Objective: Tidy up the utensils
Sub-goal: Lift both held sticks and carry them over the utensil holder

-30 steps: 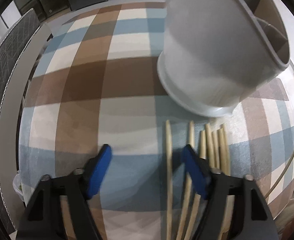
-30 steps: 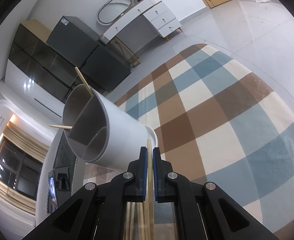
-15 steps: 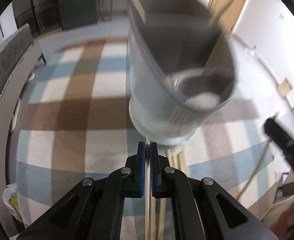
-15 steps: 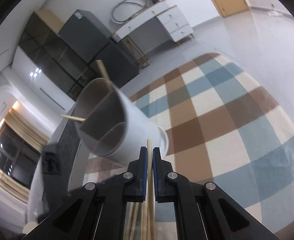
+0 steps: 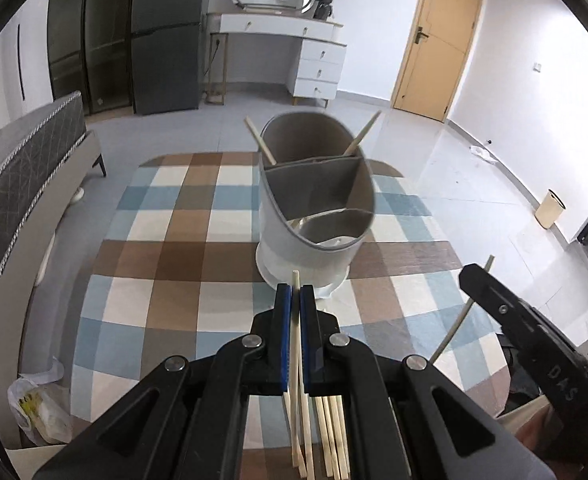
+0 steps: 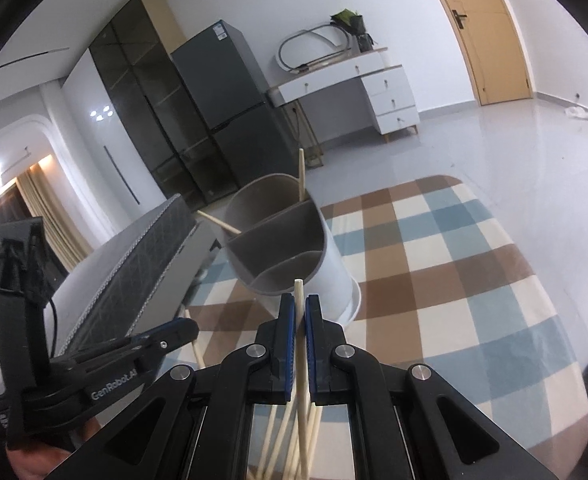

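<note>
- Two pale wooden chopsticks are going up together: your left gripper is clamping one, your right gripper is pinching another.
- You're aiming at the grey three-compartment plastic utensil holder standing on the checked rug; tip each stick steeply over the far compartment, where two already lean.
- Loose chopsticks are lying half-hidden beneath your jaws, so their count is unclear.

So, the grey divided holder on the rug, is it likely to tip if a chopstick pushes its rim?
Possibly. The holder is tall over a small base flange, and its near compartments look empty, so it is probably light. Two chopsticks lean outward in the far compartment, adding little weight. The checked rug beneath may grip the base, favouring tipping over sliding.
</note>
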A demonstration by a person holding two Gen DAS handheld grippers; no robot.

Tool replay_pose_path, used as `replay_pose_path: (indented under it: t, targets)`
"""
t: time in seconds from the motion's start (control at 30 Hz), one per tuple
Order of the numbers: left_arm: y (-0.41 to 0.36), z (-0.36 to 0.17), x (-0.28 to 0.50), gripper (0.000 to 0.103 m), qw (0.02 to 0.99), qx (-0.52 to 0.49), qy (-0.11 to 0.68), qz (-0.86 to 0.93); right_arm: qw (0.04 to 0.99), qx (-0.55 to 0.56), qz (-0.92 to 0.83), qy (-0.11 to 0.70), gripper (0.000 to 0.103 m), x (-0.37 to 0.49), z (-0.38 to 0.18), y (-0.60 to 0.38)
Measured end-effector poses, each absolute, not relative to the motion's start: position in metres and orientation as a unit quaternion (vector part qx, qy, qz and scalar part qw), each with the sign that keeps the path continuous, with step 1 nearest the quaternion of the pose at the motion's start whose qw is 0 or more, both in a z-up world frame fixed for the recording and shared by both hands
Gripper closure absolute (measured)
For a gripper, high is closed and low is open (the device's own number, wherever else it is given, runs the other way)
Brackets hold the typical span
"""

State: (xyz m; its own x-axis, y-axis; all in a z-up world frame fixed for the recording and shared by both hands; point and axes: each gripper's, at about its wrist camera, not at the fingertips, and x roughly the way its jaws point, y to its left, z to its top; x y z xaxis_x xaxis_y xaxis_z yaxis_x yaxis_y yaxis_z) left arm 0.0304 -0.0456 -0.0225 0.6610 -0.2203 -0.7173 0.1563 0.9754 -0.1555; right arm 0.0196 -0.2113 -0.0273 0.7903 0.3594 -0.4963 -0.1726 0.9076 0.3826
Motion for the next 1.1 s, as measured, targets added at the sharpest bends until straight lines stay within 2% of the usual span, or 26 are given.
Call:
replay_pose_path:
  t: [0.27,0.67,1.1]
  targets:
    - [-0.047,0.000,0.009,0.103,0.916,-0.029,0.383,-0.113,0.939,0.156,0.148,0.268,0.099,0.006,-0.013,-0.209]
    - [-0.037,0.039,0.023,0.103,0.920,-0.045,0.365,-0.133,0.949,0.147,0.155,0.233,0.099,0.013,0.020,-0.212]
    - [-0.019,0.111,0.079,0.103,0.937,-0.095,0.305,-0.140,0.960,0.105,0.194,0.171,0.099,0.079,0.107,-0.202]
